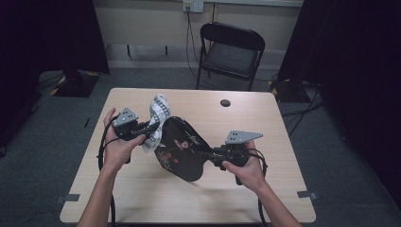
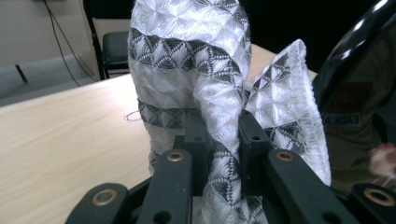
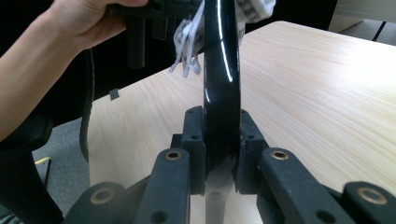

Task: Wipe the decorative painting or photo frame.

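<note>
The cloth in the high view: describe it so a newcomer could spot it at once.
On the wooden table, find the black tray held up on edge. The cloth bunches against its left rim, clamped in the left gripper: white with grey patterned bands.

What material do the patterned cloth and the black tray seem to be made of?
Cloth: likely woven textile, white with grey bands; raised diamond weave, soft folds.
Tray: looks like glossy lacquered plastic or wood; sharp highlights along its black rim, printed decoration on its face.
</note>
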